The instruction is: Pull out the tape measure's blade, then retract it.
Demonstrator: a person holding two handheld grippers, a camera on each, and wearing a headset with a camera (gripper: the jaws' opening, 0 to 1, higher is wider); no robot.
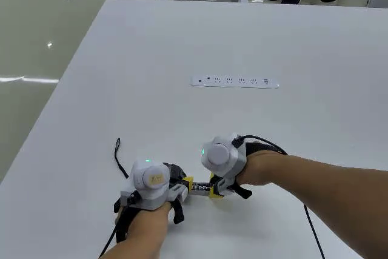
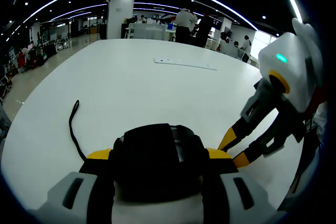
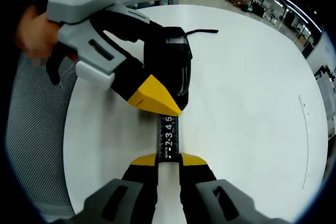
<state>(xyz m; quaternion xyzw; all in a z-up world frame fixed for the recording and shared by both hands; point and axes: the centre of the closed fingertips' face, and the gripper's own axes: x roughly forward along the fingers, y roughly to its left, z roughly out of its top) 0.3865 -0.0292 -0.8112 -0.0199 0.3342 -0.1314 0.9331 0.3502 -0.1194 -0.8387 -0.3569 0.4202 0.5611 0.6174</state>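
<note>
Tape measure case: black, at the near part of the white table, gripped between the yellow-tipped jaws of the left gripper; whether it rests on the top cannot be told
Blade: a short length is out, numerals up to 5 legible
Right gripper: jaws narrow, pinched on the blade's free end
Long axis: left to right in the head view, case at the left end, right gripper at the right end, grippers near each other
Pull direction (judgement): straight right, in line with the blade, left gripper anchoring the case
Progress (judgement): extension barely begun, retraction not yet done
</note>
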